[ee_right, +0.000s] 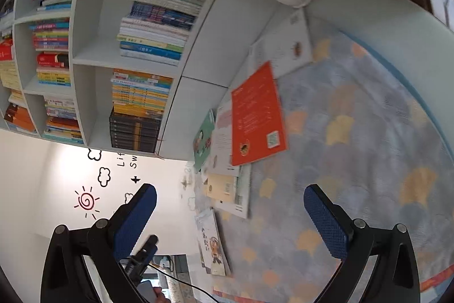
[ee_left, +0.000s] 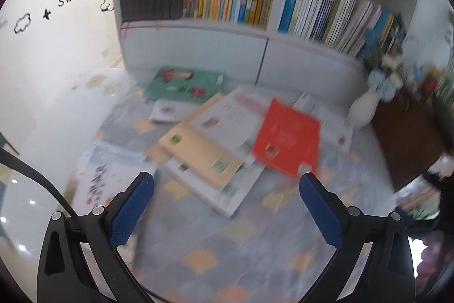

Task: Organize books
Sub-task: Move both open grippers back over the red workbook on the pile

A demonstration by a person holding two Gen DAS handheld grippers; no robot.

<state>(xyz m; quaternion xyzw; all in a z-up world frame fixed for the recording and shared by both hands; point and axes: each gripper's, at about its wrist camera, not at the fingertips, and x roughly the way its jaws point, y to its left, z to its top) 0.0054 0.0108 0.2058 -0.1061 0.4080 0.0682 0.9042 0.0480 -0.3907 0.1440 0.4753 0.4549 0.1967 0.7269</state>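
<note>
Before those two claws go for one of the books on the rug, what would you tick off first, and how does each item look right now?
1. left gripper open and empty: ok.
2. right gripper open and empty: ok.
3. Red book lies on top of the pile, nothing covering it: ok.
4. Left gripper already at a book: not ok, it hangs above the rug, touching nothing.
5. White vase stands near the scattered books, so watch for a knock: ok for now.
6. Free gap on the bookshelf for another book: cannot tell, the visible rows look full.

books [ee_left: 215,138] on rug [ee_left: 255,240], before bookshelf [ee_left: 198,41]
</note>
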